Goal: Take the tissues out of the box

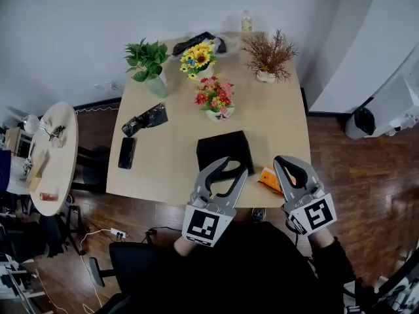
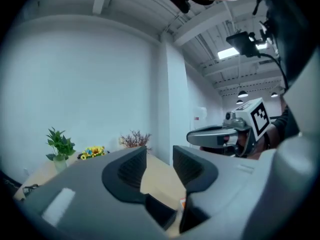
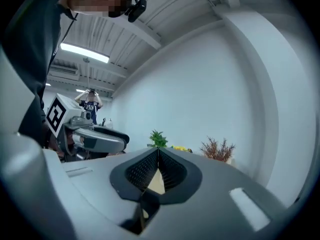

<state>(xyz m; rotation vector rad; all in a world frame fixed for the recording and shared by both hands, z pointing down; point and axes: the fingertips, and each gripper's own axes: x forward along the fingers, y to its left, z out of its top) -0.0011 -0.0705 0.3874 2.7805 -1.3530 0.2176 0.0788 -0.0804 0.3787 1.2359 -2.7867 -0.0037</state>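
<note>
Black box (image 1: 222, 149): lies flat on the near part of the wooden table (image 1: 281, 116), close to the near edge and roughly at the middle of its width. Its top shows plain black.

Orange packet (image 1: 268, 177): just right of the box at the near edge, partly covered by the right gripper.

Left gripper (image 1: 234, 168): held above the near edge, its tips overlapping the box's near side in the head view. Its fingers (image 2: 127, 171) stand apart with only table surface showing between them.

Right gripper (image 1: 282, 163): held to the right of the left one, over the orange packet. Its fingers (image 3: 145, 171) are closed tip to tip and grip nothing.

Farther out on the table: a black phone (image 1: 127, 152) and a black packet (image 1: 145, 118) to the left, a pot of pink and red flowers (image 1: 215, 98) beyond the box, then a green plant (image 1: 147, 61), sunflowers (image 1: 198, 57), a dried twig plant (image 1: 268, 54) and a bottle (image 1: 247, 21) at the far edge.

A round side table (image 1: 59, 146) stands well left.
</note>
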